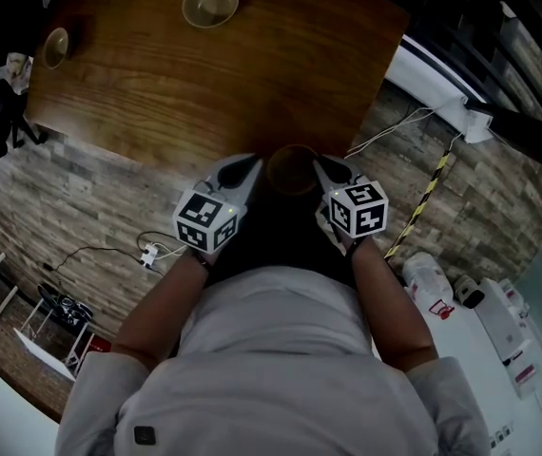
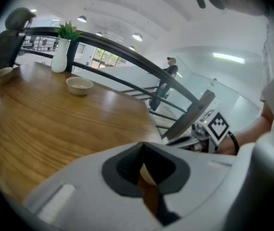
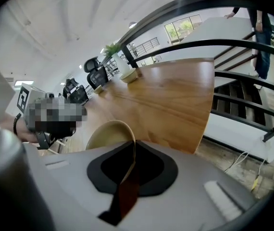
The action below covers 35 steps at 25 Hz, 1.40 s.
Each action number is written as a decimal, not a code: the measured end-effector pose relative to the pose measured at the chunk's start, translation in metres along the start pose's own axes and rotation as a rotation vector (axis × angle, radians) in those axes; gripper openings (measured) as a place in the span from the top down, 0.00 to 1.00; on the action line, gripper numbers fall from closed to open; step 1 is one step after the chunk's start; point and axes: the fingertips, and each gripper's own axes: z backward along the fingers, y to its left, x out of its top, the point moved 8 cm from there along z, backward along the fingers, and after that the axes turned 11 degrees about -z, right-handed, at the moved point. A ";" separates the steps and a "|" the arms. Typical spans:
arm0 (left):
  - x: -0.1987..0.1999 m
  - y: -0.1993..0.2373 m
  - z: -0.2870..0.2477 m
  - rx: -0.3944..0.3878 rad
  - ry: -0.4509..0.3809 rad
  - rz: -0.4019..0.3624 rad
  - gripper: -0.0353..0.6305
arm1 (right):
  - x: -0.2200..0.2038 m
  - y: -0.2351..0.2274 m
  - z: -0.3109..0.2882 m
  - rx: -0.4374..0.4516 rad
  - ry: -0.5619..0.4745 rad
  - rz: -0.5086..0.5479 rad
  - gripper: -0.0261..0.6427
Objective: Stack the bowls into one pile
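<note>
Pick-up was judged in hand: the near bowl (image 1: 293, 167), at the 6 o'clock edge of the tabletop (image 1: 157, 93), was clamped by its rim, left gripper (image 1: 250, 167) jaws at its 9, right gripper (image 1: 326, 170) jaws at 3. A level lift toward the 12 o'clock bowl (image 1: 210, 3) was called for next.

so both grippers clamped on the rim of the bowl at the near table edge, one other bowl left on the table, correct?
No: two other bowls are left, not one. The head view shows a far bowl by the far edge and a corner bowl at far left. Otherwise right: left gripper and right gripper both clamp the rim of the near bowl.
</note>
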 end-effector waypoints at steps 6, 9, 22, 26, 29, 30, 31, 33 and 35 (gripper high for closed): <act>0.005 -0.004 0.006 0.011 -0.017 -0.008 0.94 | 0.008 0.008 0.012 0.006 -0.028 0.020 0.93; 0.016 -0.009 0.011 0.018 -0.037 -0.022 0.94 | 0.016 0.015 0.023 0.011 -0.057 0.034 0.93; 0.086 -0.044 0.047 0.072 -0.160 -0.130 0.94 | 0.068 0.050 0.105 0.040 -0.220 0.132 0.93; 0.113 -0.060 0.063 0.090 -0.216 -0.163 0.94 | 0.085 0.067 0.136 0.048 -0.276 0.172 0.93; 0.135 -0.072 0.076 0.098 -0.258 -0.199 0.94 | 0.096 0.080 0.160 0.049 -0.322 0.203 0.93; 0.143 -0.075 0.080 0.102 -0.272 -0.212 0.94 | 0.101 0.084 0.167 0.048 -0.340 0.217 0.93; 0.151 -0.077 0.083 0.106 -0.287 -0.226 0.94 | 0.106 0.088 0.174 0.047 -0.359 0.231 0.93; 0.165 -0.082 0.090 0.114 -0.316 -0.250 0.94 | 0.116 0.095 0.188 0.048 -0.395 0.253 0.93; 0.177 -0.088 0.098 0.121 -0.339 -0.268 0.94 | 0.123 0.101 0.204 0.050 -0.429 0.264 0.93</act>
